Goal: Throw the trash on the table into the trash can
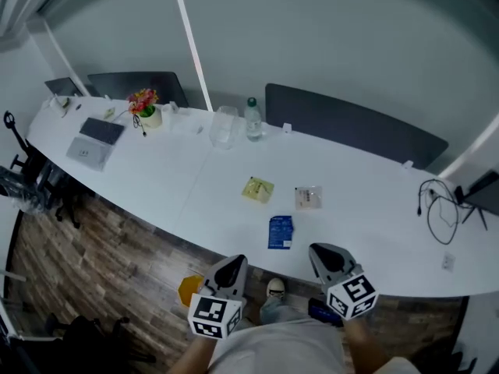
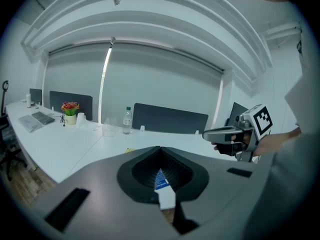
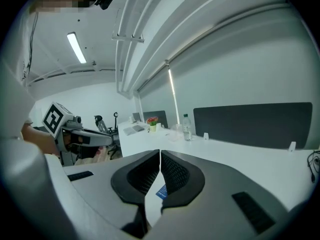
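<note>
Your left gripper (image 1: pixel 232 265) and right gripper (image 1: pixel 323 252) have closed, empty fingers (image 3: pixel 177 174); on the worktop (image 1: pixel 359 209), a pot (image 1: pixel 150 118) holds flowers (image 1: pixel 143 100).

The left gripper (image 1: pixel 232 262) and the right gripper (image 1: pixel 322 250) are held side by side, tilted slightly downward, jaws closed and empty.

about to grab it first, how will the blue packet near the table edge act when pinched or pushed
The blue packet lies flat and thin, so it is probably light and floppy. Pushed, it may slide on the smooth white table rather than roll.
</note>
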